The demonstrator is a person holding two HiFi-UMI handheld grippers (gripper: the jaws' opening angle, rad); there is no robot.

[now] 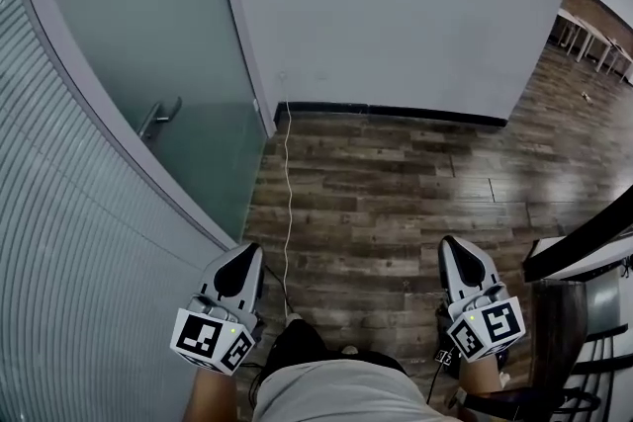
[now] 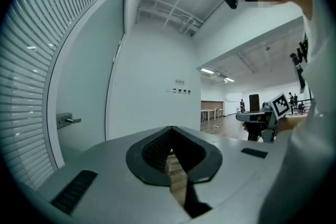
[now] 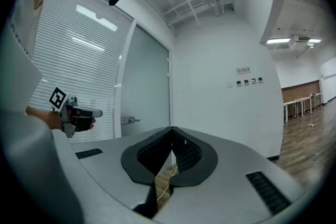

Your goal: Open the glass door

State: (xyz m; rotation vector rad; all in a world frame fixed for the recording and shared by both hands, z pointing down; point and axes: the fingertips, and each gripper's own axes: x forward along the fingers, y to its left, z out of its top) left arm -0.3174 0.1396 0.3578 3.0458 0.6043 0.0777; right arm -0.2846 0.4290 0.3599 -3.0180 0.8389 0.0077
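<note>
Ahead and to the left of the left gripper [image 1: 240, 264], well apart from it, stands the frosted glass door [image 1: 138, 15] with its lever handle [image 1: 158, 118]. The door looks closed in its frame, though the steep angle makes that hard to confirm. Both grippers are held level, side by side above the wood floor [image 1: 396, 193]. The left gripper's jaws meet at the tips with nothing between them, and the right gripper [image 1: 458, 257] is likewise closed and empty. Between the two, nearer the left one, a thin white cable [image 1: 288, 193] runs along the floor toward the foot of the white wall [image 1: 396, 15].
</note>
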